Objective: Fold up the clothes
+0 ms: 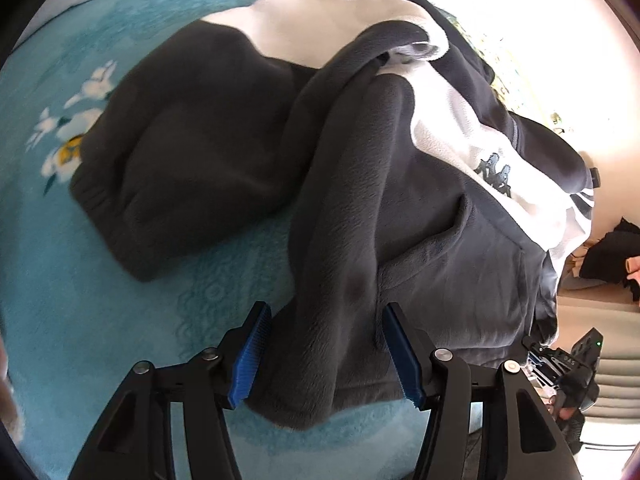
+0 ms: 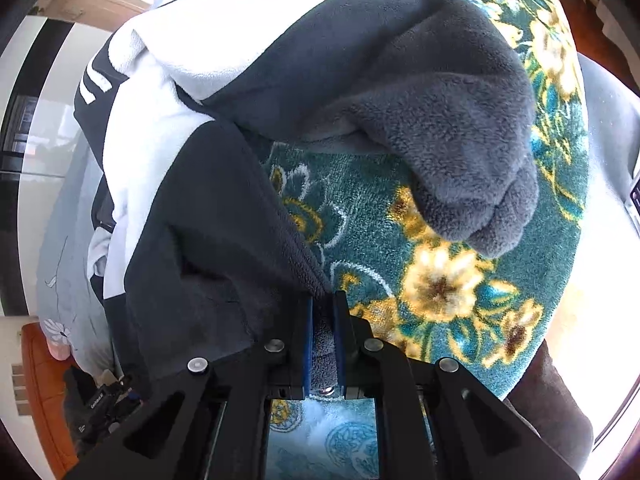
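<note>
A dark grey and white fleece jacket (image 1: 420,208) with black-and-white striped trim lies rumpled on a teal floral blanket (image 1: 120,320). My left gripper (image 1: 326,354) is open, its blue pads on either side of a hanging fold of the grey fleece hem, not closed on it. My right gripper (image 2: 322,336) is shut on the ribbed hem edge of the jacket (image 2: 208,240) and lifts it off the blanket. A grey sleeve (image 2: 460,152) with its cuff droops to the right in the right wrist view.
The teal blanket (image 2: 400,264) with yellow and white flowers covers the bed. The other gripper (image 1: 568,364) shows at the right edge in the left wrist view. Dark clothes (image 1: 612,256) lie off the bed. An orange-brown cabinet (image 2: 44,384) stands at lower left.
</note>
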`<action>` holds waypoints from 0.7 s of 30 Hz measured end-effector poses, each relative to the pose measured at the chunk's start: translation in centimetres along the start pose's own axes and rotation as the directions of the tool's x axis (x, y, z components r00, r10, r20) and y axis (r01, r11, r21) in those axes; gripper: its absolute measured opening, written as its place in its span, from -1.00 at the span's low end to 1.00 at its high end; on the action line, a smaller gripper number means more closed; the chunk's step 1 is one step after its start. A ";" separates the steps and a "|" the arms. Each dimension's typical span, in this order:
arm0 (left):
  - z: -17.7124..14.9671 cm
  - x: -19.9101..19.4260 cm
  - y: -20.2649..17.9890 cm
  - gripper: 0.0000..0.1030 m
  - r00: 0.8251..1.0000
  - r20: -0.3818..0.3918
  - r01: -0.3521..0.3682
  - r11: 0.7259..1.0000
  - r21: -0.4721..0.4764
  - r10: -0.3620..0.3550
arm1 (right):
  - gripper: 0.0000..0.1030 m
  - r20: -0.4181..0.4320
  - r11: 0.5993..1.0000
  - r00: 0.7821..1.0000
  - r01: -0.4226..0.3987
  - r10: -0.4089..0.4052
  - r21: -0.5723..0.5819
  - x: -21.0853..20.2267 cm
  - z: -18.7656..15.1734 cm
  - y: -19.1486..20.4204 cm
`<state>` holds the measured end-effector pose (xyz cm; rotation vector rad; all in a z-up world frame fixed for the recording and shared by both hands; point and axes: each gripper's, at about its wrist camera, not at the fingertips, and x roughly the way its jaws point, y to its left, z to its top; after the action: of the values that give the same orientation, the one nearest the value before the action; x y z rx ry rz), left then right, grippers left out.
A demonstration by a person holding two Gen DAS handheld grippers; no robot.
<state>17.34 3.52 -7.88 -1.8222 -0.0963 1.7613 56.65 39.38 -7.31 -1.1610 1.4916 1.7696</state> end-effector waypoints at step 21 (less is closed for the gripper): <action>-0.3 1.3 -1.1 -0.68 0.998 0.000 0.058 0.998 -0.001 -0.058 | -0.44 -0.031 0.999 0.999 -0.039 0.040 0.034 -0.3 1.9 -2.9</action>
<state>18.17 4.91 -8.58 -1.8023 -0.1479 1.7211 58.79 41.92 -8.43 -1.1560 1.5668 1.7534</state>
